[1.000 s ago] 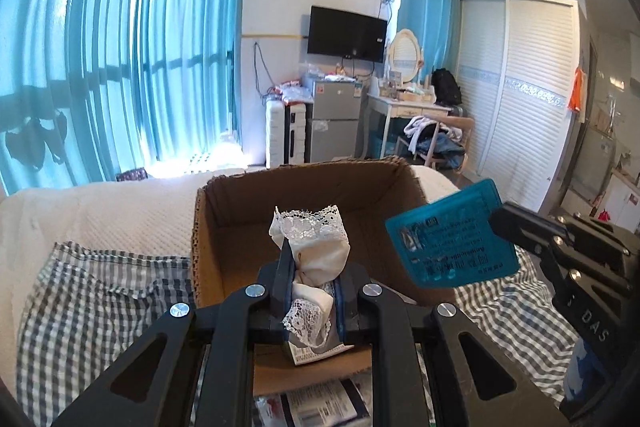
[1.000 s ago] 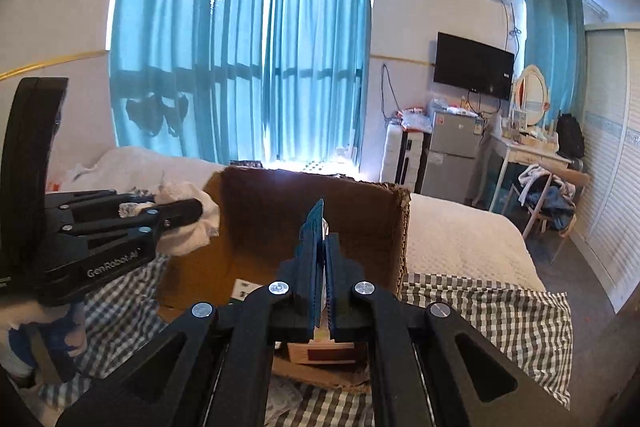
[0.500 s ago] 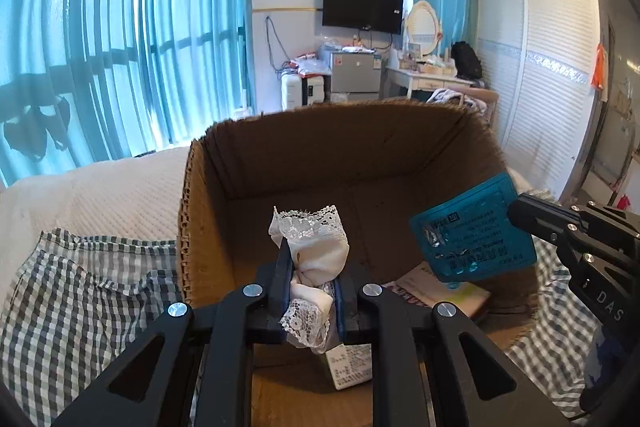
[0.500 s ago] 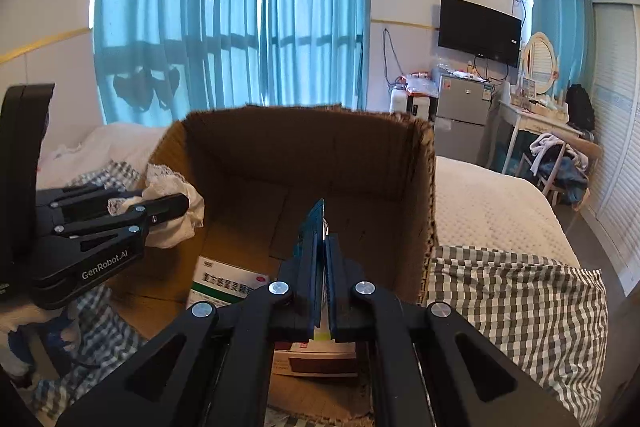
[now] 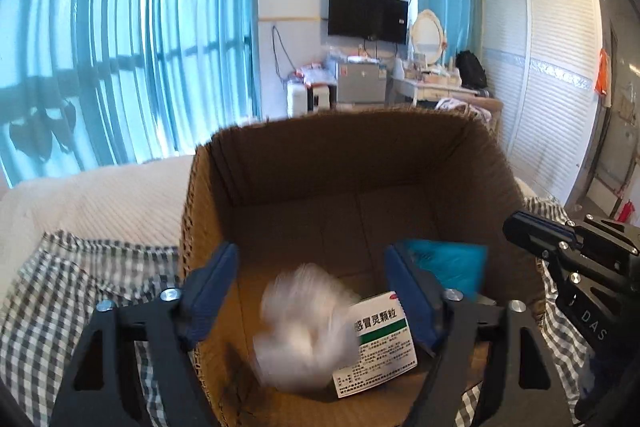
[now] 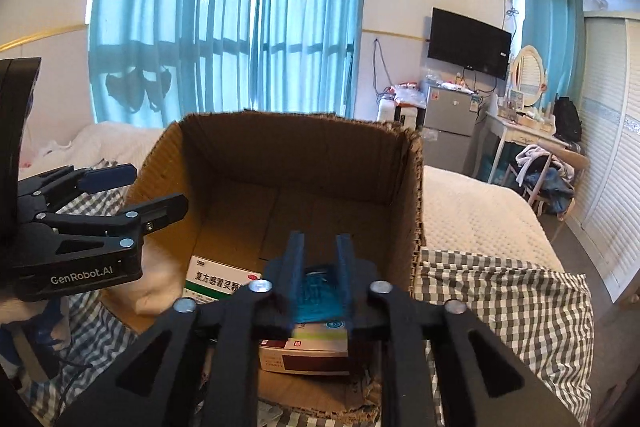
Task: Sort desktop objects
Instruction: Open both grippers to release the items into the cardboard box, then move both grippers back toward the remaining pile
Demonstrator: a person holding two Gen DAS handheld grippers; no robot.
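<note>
Over the open cardboard box [image 5: 208, 211] my left gripper [image 5: 312, 259] has its jaws opening wide. The white lace cloth [image 5: 306, 327] is a blur below them, loose and dropping into the box. My right gripper [image 6: 320, 241] is over the same box [image 6: 414, 195] with its jaws opening a little. The teal packet [image 6: 320, 293] is blurred between and below its fingers, free of the pads. In the left wrist view that packet [image 5: 448, 265] sits low in the box, under the right gripper [image 5: 516, 225]. The left gripper [image 6: 154, 187] shows open at the left.
A white and green medicine carton [image 5: 380, 343] lies on the box floor, and a red and white carton [image 6: 304, 351] lies near the front wall. The box stands on a checked cloth [image 6: 500, 307] over a white bed [image 6: 472, 215]. Curtains, a TV and a wardrobe stand behind.
Both grippers sank toward the box. The left one opened and let go of the lace cloth, which is falling. The right one parted and the teal packet slipped down out of it.
</note>
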